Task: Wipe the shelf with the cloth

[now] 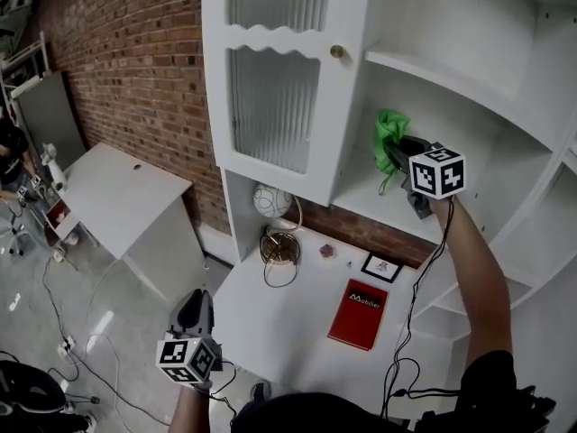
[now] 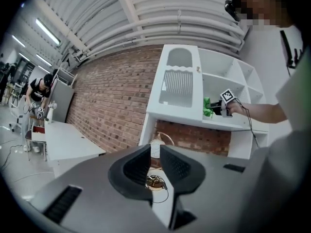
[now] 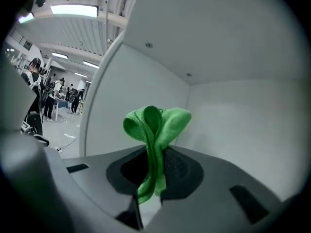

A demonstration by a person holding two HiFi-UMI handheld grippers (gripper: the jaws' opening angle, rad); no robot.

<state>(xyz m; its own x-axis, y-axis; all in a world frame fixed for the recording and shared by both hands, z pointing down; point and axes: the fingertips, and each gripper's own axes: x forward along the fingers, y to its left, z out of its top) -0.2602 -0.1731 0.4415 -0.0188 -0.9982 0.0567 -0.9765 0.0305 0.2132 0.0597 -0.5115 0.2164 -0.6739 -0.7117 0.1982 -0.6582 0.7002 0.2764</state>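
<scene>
Right gripper point(image 3: 153, 166): jaws clamped on the cloth's point(image 3: 156, 123) bunched middle; folds bulge above the pads, a tail hangs below.
Cloth: green, soft, limp, light. Judged unlikely to slip. The mid-bunch hold leaves loose ends free to wipe.
Shelf point(image 1: 370, 203): white. The cloth is inside its open compartment, just above the board; contact is possibly not yet made.
Left gripper point(image 2: 154, 166): low, well apart from the shelf, jaws nearly together, nothing between.

Bright, even light fell from ceiling strip lamps point(image 2: 47, 31) up and left of the white shelf unit point(image 2: 181, 57), leaving only soft shadows under its boards. Both gripper views bowed at the edges, with dark corners. The left claw point(image 2: 155, 149) and right claw point(image 3: 156, 152) looked soft near the lens; the green cloth point(image 3: 155, 123) was fairly crisp.
</scene>
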